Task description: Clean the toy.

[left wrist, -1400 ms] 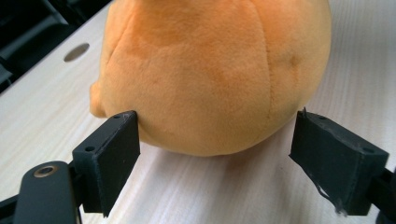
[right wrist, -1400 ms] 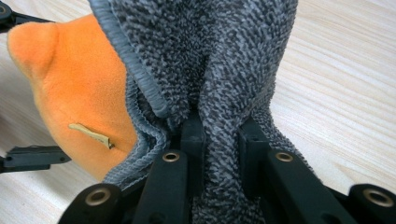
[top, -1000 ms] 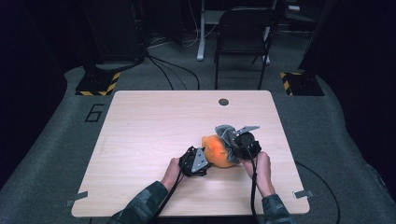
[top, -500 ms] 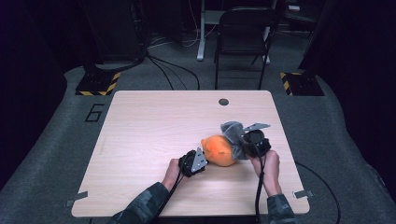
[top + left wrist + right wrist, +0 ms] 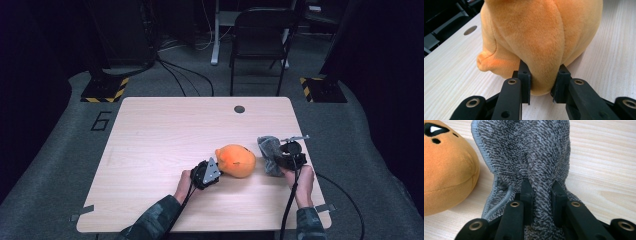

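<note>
- I am pinching a fold of the orange plush toy with my left gripper; its jaws have just been closing, and the soft, short-piled fabric is bulging between the pads.
- The toy is lying on the pale wood-grain table, near the front edge, right of centre.
- My right gripper is clamping a bunched ridge of the grey looped-pile cloth, just right of the toy.
- The cloth's far end is running out of frame; the toy's face is only partly showing.
- A black chair is standing beyond the table.
</note>
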Motion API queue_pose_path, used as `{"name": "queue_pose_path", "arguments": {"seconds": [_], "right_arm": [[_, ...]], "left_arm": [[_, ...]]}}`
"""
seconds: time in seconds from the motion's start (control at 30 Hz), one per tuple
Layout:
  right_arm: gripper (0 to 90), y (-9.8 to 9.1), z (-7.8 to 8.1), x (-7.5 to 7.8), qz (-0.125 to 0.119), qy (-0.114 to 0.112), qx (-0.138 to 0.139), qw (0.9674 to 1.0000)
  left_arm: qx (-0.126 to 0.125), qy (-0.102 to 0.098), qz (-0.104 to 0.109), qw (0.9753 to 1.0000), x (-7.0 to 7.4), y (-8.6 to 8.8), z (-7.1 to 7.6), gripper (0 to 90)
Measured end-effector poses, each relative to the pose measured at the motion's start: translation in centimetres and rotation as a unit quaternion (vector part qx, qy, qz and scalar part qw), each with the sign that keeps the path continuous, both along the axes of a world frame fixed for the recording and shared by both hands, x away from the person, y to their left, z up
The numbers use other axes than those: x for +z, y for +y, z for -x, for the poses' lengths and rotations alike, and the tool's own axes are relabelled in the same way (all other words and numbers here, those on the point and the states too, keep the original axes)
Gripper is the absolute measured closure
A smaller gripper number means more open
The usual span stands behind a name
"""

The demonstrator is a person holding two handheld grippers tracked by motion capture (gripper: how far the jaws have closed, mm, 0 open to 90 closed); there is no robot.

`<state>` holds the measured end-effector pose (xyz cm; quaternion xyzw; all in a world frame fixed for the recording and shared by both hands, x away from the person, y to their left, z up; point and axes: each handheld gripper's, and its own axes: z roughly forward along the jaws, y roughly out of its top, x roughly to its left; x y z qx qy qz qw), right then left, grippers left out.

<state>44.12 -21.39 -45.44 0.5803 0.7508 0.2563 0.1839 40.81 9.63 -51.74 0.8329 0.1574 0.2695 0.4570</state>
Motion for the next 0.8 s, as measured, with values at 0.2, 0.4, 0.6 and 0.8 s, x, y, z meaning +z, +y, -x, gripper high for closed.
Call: {"name": "queue_pose_path", "arguments": {"seconds": [0.2, 0.4, 0.6, 0.8], "right_arm": [[76.5, -0.3, 0.1, 0.2, -0.004, -0.005, -0.006, 1.0], [76.5, -0.7, 0.2, 0.6, -0.007, -0.01, -0.009, 0.9999], [76.5, -0.6, 0.3, 0.8, -0.006, -0.011, -0.008, 0.9999], [76.5, -0.4, 0.5, 1.3, -0.007, -0.018, -0.005, 0.9998]], "left_arm": [[0.002, 0.059, 0.075, 0.9954, 2.4, 0.7, -0.2, 75.6], [0.015, 0.143, 0.141, 0.9796, 5.1, 1.7, -0.5, 75.4], [0.014, 0.201, 0.152, 0.9675, 6.3, 2.2, -0.5, 74.9], [0.014, 0.235, 0.144, 0.9613, 6.0, 2.0, -0.6, 74.3]]}}
